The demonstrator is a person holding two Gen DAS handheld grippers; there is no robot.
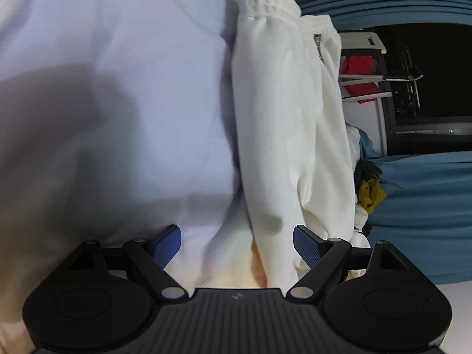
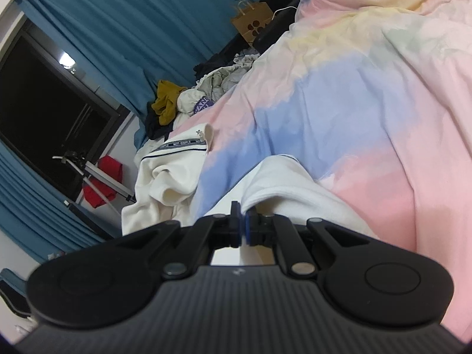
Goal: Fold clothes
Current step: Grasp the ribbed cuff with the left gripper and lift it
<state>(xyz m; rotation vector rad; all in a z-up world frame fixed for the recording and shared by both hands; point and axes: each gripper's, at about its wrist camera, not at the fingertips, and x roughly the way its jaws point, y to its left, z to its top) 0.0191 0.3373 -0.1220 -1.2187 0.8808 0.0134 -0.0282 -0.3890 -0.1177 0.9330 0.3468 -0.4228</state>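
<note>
White sweatpants [image 1: 283, 124] with an elastic cuff at the far end lie lengthwise on the pale bedspread [image 1: 118, 88]. My left gripper [image 1: 236, 244] hovers over their near end, open, blue pads [image 1: 306, 244] wide apart. A fold of the white cloth runs between the pads without touching them. In the right wrist view my right gripper [image 2: 243, 224] is shut on the edge of a white garment [image 2: 283, 185] lying on the pink, blue and yellow bedspread [image 2: 368, 103]. A cream garment with a printed tape band [image 2: 171, 174] lies crumpled to the left of it.
A heap of clothes with a mustard piece [image 2: 166, 103] sits at the bed's far edge, with a brown paper bag [image 2: 252, 22] behind it. Blue curtains [image 2: 132, 29] frame a dark window. A drying rack with red cloth [image 2: 101, 183] stands beside the bed.
</note>
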